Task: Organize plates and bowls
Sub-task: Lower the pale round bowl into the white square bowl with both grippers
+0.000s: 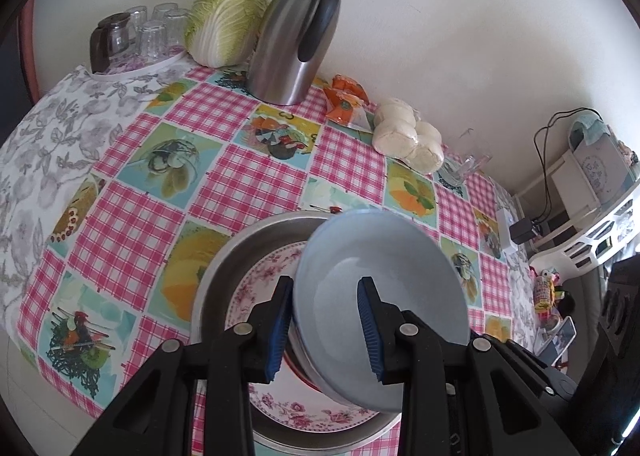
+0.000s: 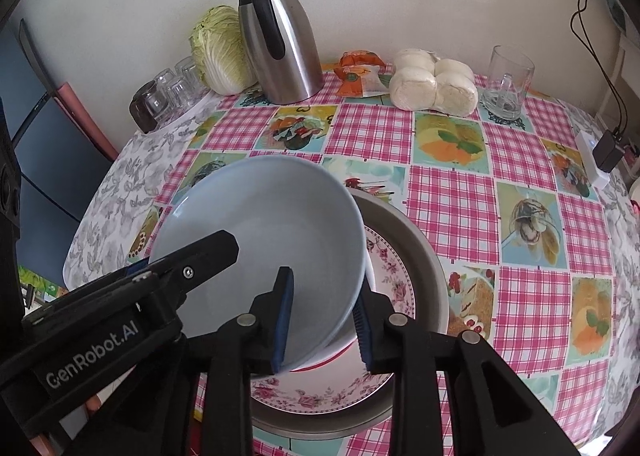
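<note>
Two grippers on pale blue ceramic bowl (image 1: 380, 288): left gripper (image 1: 326, 330) clamps rim, right gripper (image 2: 324, 322) straddles rim, grip unclear, above floral plate (image 2: 320, 392).

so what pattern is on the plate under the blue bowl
White with pink flowers around the rim; the plate shows best in the right wrist view, beneath the bowl.
</note>
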